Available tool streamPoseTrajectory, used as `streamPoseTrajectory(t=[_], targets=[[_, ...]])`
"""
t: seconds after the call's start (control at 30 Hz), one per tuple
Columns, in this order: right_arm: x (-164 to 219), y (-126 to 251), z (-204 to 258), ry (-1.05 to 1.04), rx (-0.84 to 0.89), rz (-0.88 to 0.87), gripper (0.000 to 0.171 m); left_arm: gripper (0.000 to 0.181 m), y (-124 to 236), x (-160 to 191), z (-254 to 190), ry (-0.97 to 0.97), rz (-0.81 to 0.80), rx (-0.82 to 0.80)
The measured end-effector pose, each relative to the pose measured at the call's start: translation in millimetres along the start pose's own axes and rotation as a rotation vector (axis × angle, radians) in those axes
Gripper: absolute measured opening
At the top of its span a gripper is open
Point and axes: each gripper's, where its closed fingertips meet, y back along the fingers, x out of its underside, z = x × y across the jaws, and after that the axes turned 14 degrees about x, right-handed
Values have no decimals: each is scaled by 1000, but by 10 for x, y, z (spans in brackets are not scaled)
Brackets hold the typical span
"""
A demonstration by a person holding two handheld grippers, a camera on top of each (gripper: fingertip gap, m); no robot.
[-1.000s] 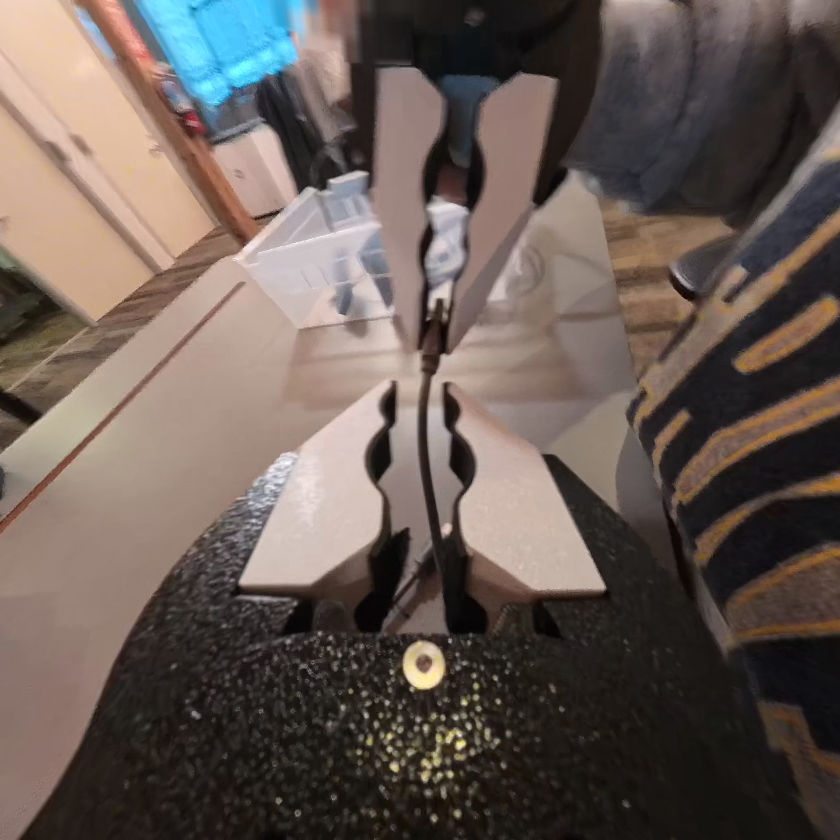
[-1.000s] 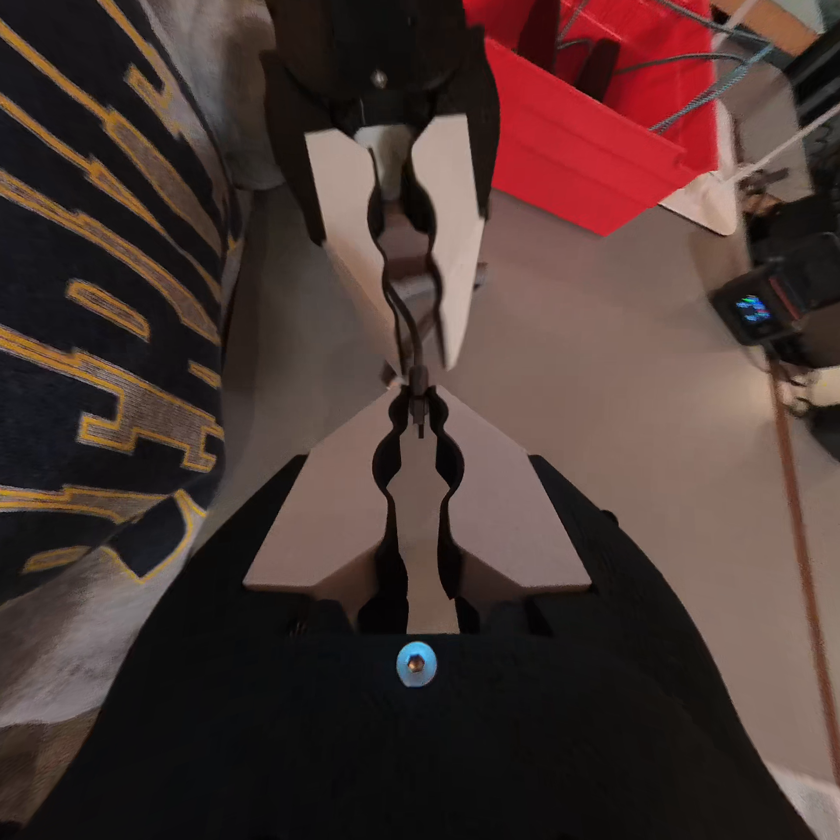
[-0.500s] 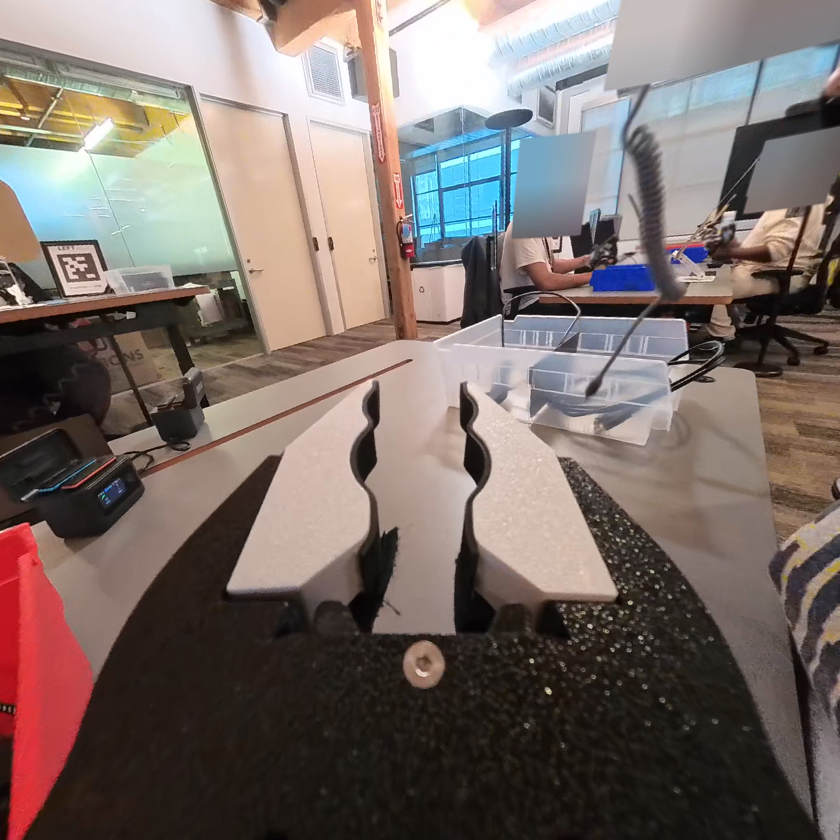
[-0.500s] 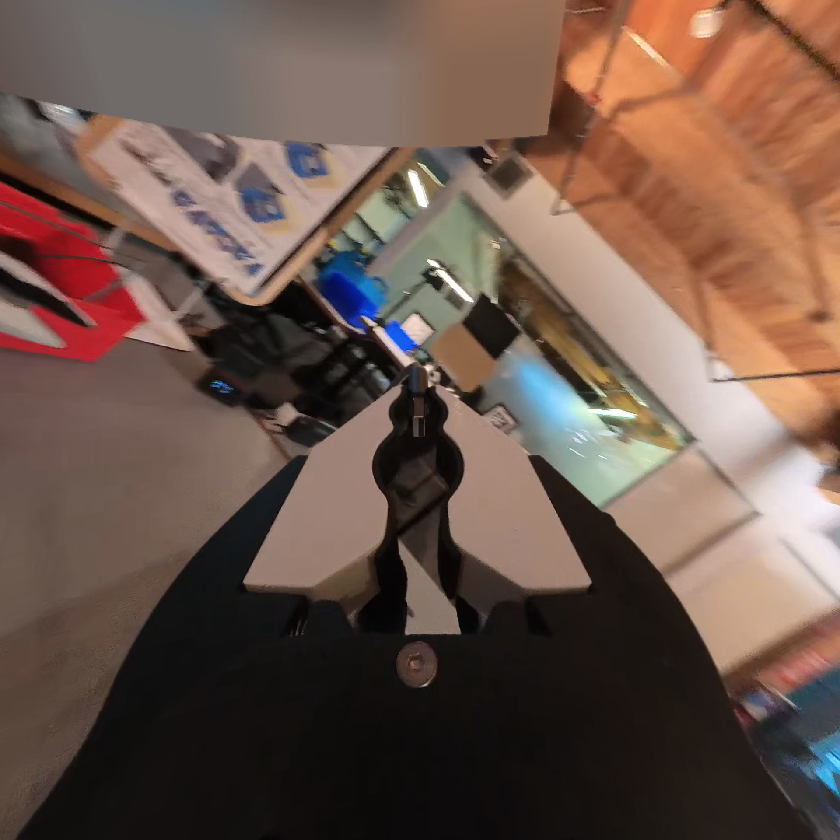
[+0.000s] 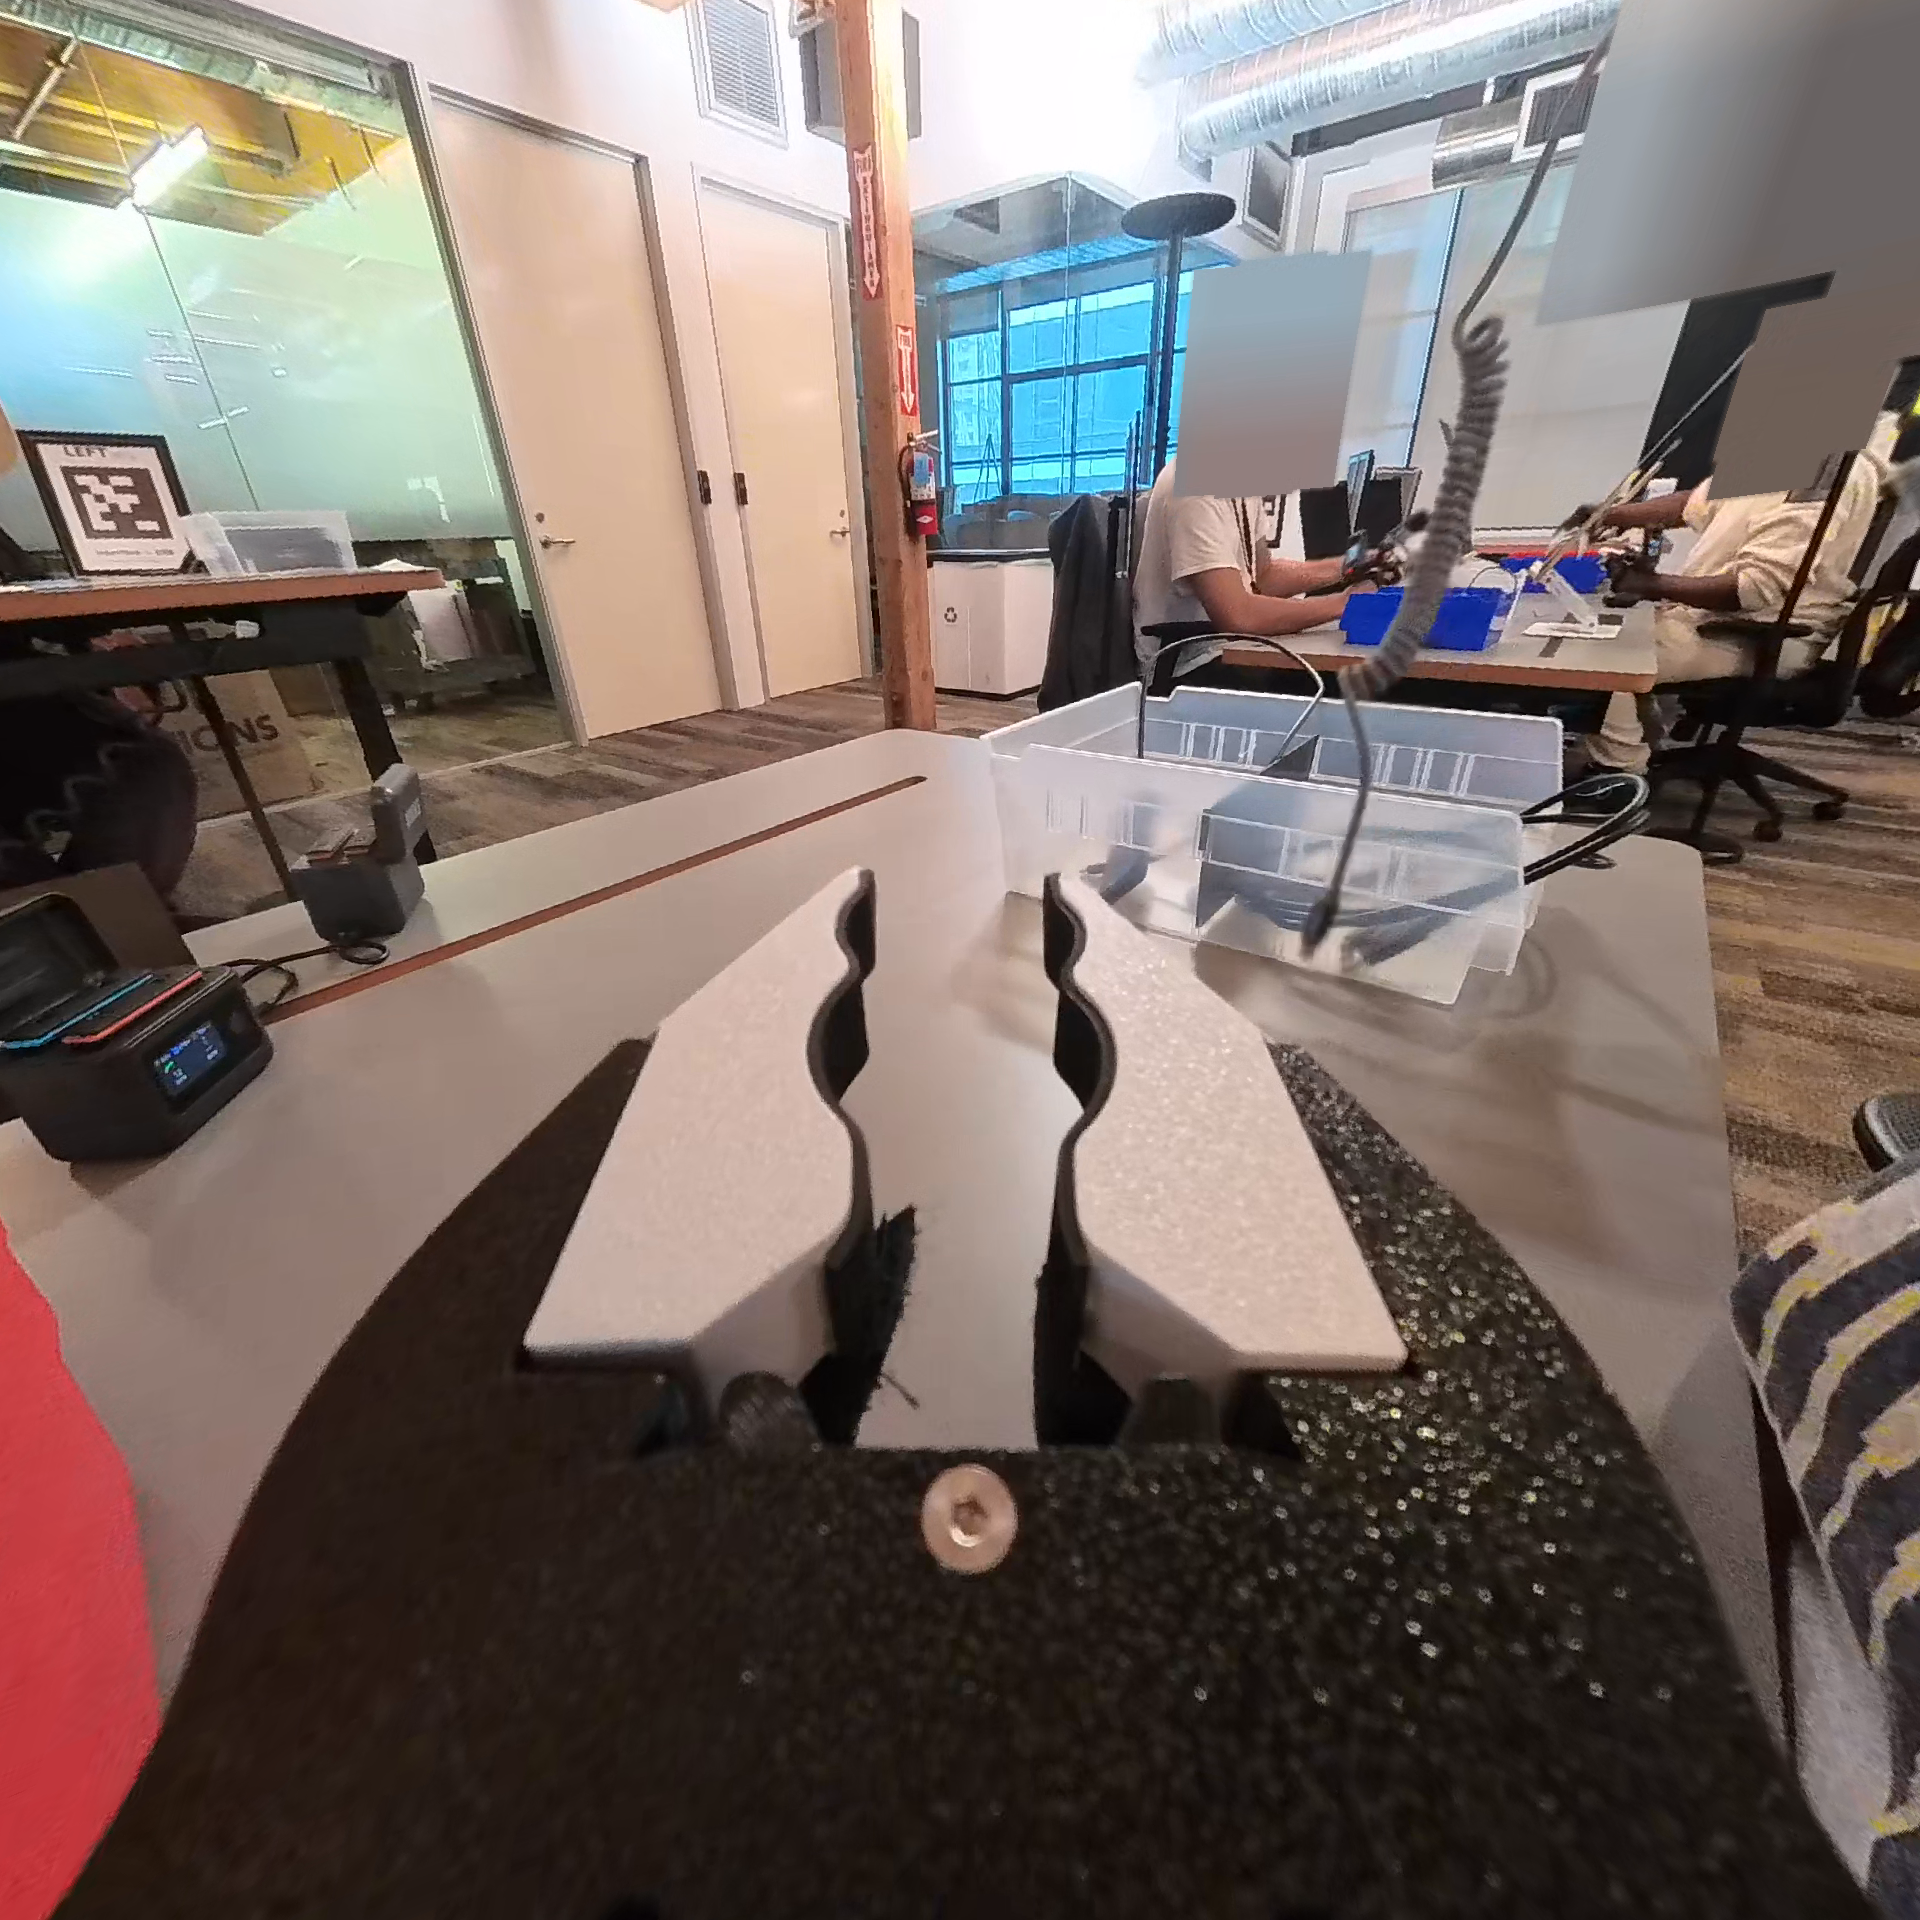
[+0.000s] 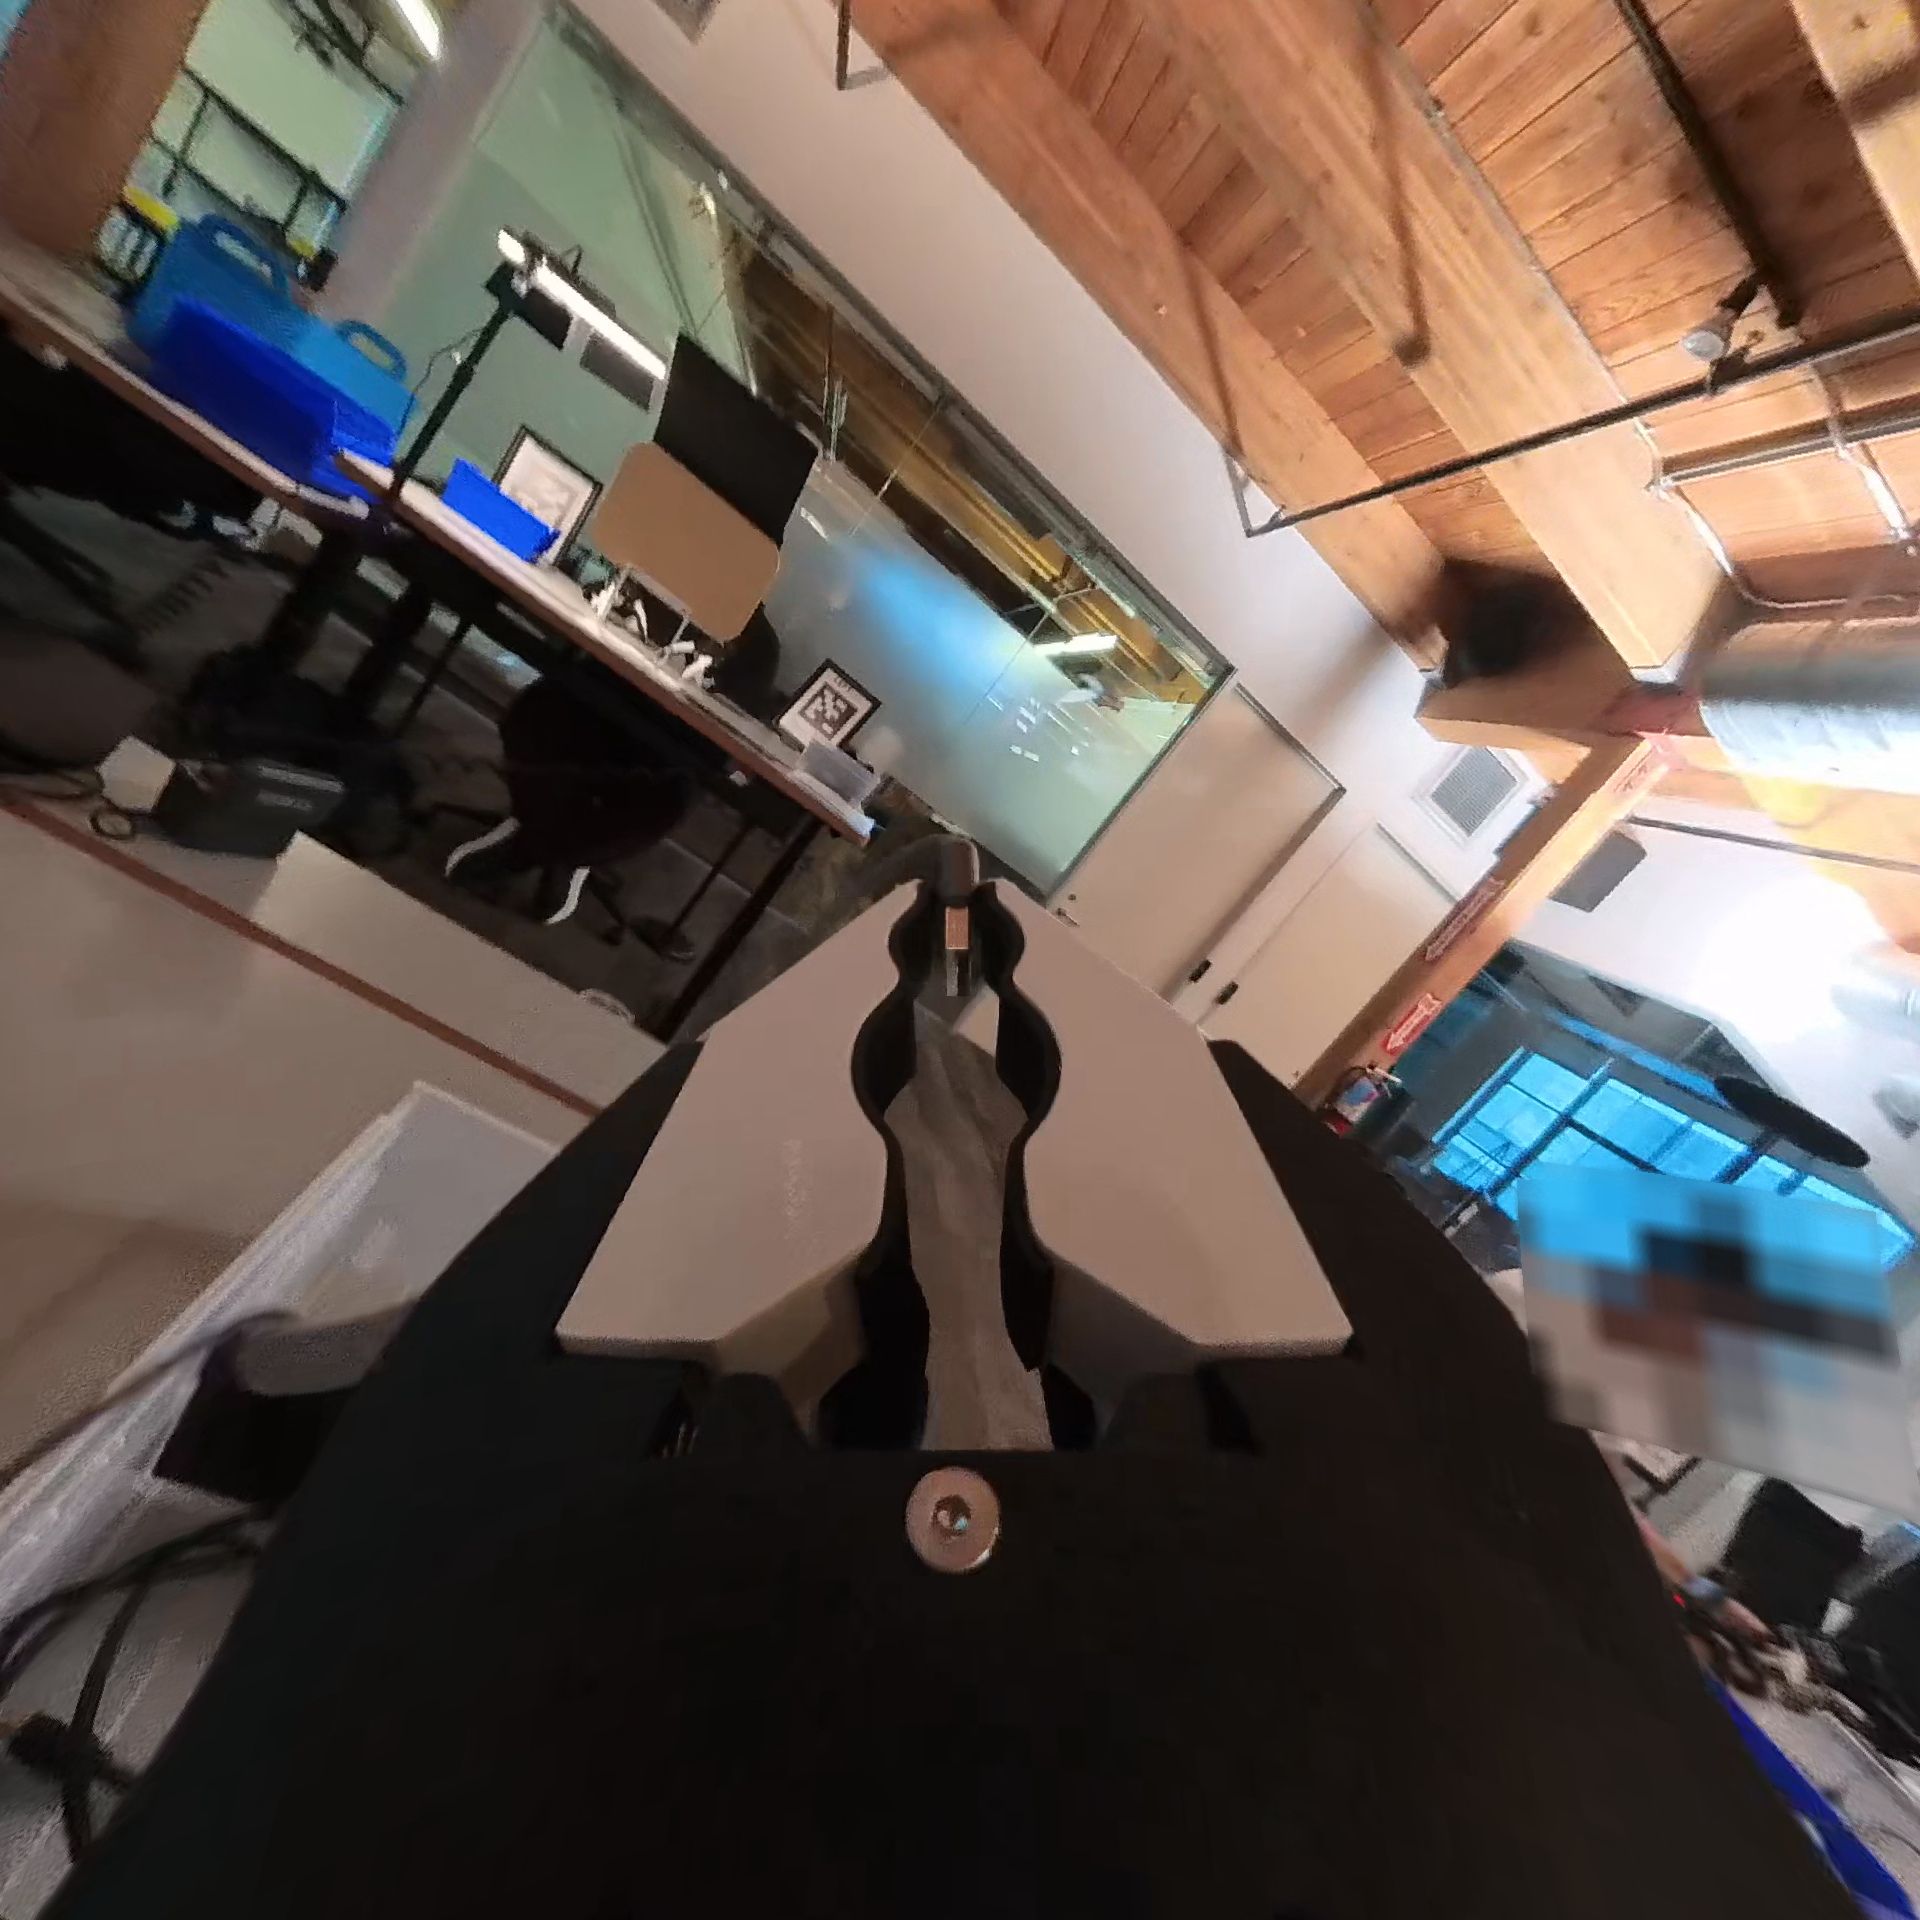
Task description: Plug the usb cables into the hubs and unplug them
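My left gripper [image 5: 956,904] is open and empty, low over the grey table [image 5: 623,935]. A dark coiled usb cable [image 5: 1455,499] hangs from above at the right of the left wrist view, its free end [image 5: 1320,920] dangling in front of a clear plastic bin [image 5: 1351,831] that holds more dark cables. My right gripper [image 6: 958,914] is raised and tilted up toward the ceiling. It is shut on the cable's usb plug [image 6: 956,935], whose metal tip shows between the fingertips. No hub is in view.
A red bin [image 5: 52,1558] sits at the left edge. A black charger case [image 5: 125,1060] and a small grey device [image 5: 364,862] stand on the table's left. A patterned sleeve [image 5: 1849,1403] is at the right. People work at desks behind. My hands' fingertips stand some 45 cm from each other.
One second ago both grippers held the cable, facing each other. The left gripper has let go, opened and levelled out. The right gripper has lifted the plug high, so the cable now hangs.
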Motion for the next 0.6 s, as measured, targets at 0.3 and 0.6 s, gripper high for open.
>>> streamPoseTrajectory(t=[0.3, 0.6], targets=[[-502, 23, -270, 23, 70, -99, 6, 30, 32, 8, 44, -6, 17, -23], [545, 134, 373, -26, -193, 281, 7, 29, 69, 28, 97, 30, 9, -25]])
